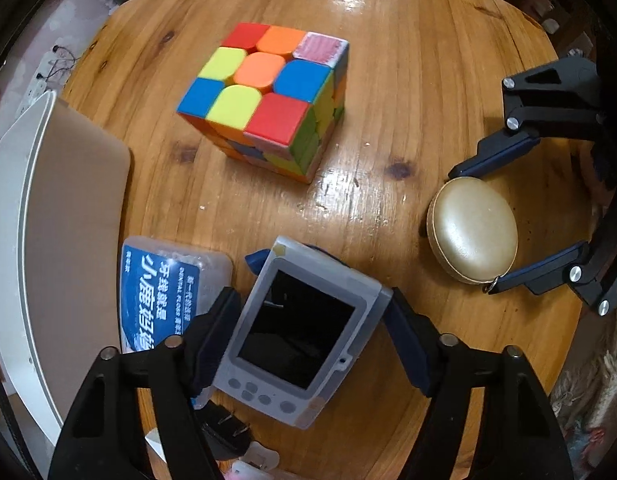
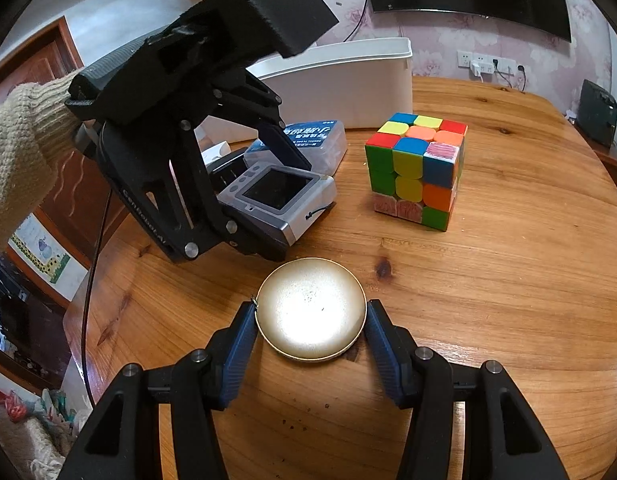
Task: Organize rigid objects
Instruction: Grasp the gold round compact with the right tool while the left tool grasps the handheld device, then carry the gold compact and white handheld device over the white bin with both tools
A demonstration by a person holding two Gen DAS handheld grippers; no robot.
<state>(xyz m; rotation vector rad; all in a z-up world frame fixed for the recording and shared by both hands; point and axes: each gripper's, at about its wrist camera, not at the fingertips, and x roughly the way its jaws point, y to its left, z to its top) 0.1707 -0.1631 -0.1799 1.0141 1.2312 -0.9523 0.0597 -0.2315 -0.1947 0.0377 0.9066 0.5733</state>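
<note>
A grey pocket camera (image 1: 296, 332) with a dark screen sits between the blue pads of my left gripper (image 1: 308, 320), which points straight down; both pads press its long sides. From the right wrist view the camera (image 2: 276, 192) lies slightly tilted in that gripper (image 2: 276, 200). My right gripper (image 2: 310, 316) is shut on a round gold case (image 2: 310, 308) that rests on the wooden table (image 2: 488, 300). The left view shows the case (image 1: 472, 228) with a finger on each side. A scrambled colour cube (image 1: 264, 96) stands apart from both grippers.
A clear floss box with a blue label (image 1: 164, 292) lies beside the camera. A white bin (image 2: 348, 80) stands at the table's edge behind it. A black plug (image 1: 224, 428) lies under the left gripper. A knitted sleeve (image 2: 16, 152) holds the left gripper.
</note>
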